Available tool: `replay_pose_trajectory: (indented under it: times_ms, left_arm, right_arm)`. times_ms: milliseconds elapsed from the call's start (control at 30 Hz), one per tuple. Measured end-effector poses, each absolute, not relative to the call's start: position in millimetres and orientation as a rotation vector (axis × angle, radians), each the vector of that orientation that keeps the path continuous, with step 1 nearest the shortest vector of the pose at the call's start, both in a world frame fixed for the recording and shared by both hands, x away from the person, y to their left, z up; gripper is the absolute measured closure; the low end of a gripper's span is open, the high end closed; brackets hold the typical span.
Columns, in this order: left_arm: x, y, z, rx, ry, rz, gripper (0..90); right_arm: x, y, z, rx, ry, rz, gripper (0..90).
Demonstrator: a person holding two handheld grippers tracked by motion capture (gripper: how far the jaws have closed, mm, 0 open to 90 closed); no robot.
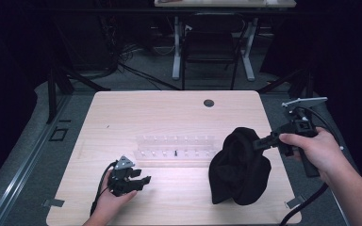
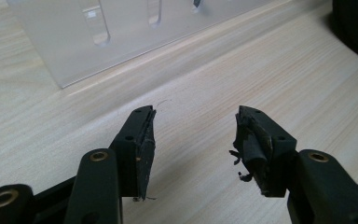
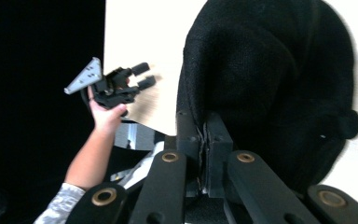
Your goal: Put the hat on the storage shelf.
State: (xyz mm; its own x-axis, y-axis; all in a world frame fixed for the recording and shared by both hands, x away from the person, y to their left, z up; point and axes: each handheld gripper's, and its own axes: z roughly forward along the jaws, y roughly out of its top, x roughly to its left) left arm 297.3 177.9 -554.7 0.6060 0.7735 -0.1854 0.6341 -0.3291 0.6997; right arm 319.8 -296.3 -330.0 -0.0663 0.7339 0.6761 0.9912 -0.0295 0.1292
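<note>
While clamped on black cloth point(image 1: 239, 167) by table edge point(image 1: 283, 160), right tool point(image 1: 259, 143); left tool point(image 1: 143, 181) apart.

The left tool point(image 1: 143, 180) sits low over the near left of the tabletop point(image 1: 169, 113), held from behind by the left hand point(image 1: 111, 200), whose forearm enters from the bottom edge. Its jaws stand apart with nothing between them, their worn pads point(image 2: 145, 149) facing each other across bare wood. The right tool point(image 1: 260, 142) is raised at the right side, gripped by the right hand point(image 1: 313, 150), and points leftward. Its jaws are pressed together, pinching a fold of black cloth point(image 1: 239, 167).
</note>
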Motion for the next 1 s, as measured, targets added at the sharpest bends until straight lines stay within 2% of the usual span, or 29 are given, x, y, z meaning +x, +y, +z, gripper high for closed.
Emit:
replay_pose_trajectory:
  times_ms: [567, 1000]
  left_arm:
    - [298, 177, -555, 2.056, 1.122, 0.254, 46.8]
    - [298, 178, -553, 2.076, 1.091, 0.215, 46.9]
  right_arm:
    - [329, -303, -285, -1.738, -1.762, -1.139, 87.7]
    - [342, -289, -271, -1.713, -1.757, -1.194, 87.7]
